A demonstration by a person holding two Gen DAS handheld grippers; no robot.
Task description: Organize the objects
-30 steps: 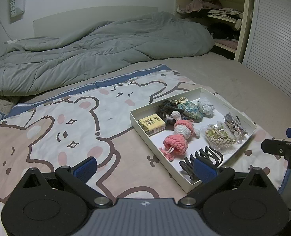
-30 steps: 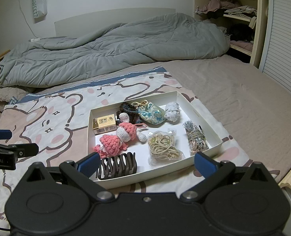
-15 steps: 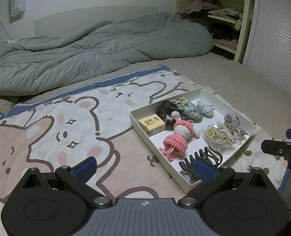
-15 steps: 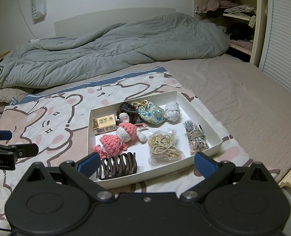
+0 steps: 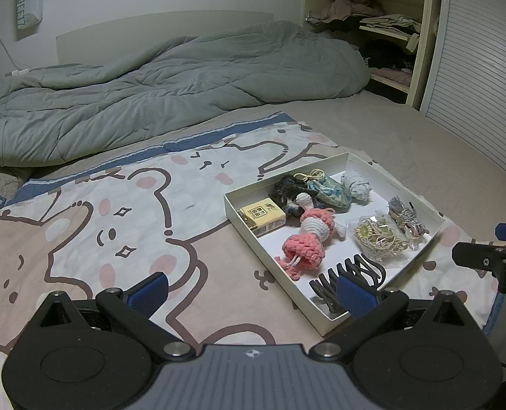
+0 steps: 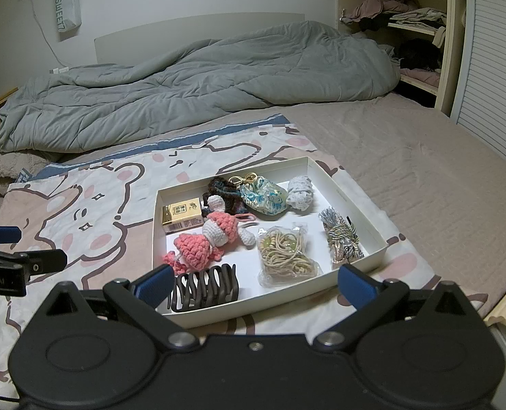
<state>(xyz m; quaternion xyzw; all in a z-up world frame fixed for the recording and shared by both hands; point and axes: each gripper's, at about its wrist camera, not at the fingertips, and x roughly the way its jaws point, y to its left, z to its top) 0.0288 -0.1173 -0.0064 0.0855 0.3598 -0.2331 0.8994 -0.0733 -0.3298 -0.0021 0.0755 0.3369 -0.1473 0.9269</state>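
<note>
Bedroom, dim light. A bed is seen with a grey duvet (image 6: 198,82) bunched across the upper half of the frame, and a cartoon bear blanket (image 5: 109,225) spread in the lower half; open shelves with folded clothes (image 6: 410,17) sit upper right.

A shallow white tray (image 6: 362,212) lies on the blanket, centre of the right wrist view, centre-right of the left wrist view. Inside it: a yellow box (image 6: 181,215) upper left, a pink crocheted doll (image 6: 208,239) beside it, a dark scrunchie (image 6: 223,189), a blue patterned pouch (image 6: 264,198), a white scrunchie (image 6: 299,193), a bag of hair ties (image 6: 285,253), a bundle of striped cords (image 6: 343,239), and a dark claw clip (image 6: 205,288) at the near edge.

Handling, as judged: everything looks light. The doll, pouch and scrunchies are soft and would squash, so a pinch across the middle is suggested. The bagged hair ties look slippery; a fold of the plastic is best taken. The clip and box are stiff and would be taken across their narrow sides.

The left gripper (image 5: 251,294) is held low over the blanket, left of the tray, fingers spread wide, nothing held. The right gripper (image 6: 254,283) is held level at the tray's near edge, fingers spread wide over the clip and hair ties, nothing held.
</note>
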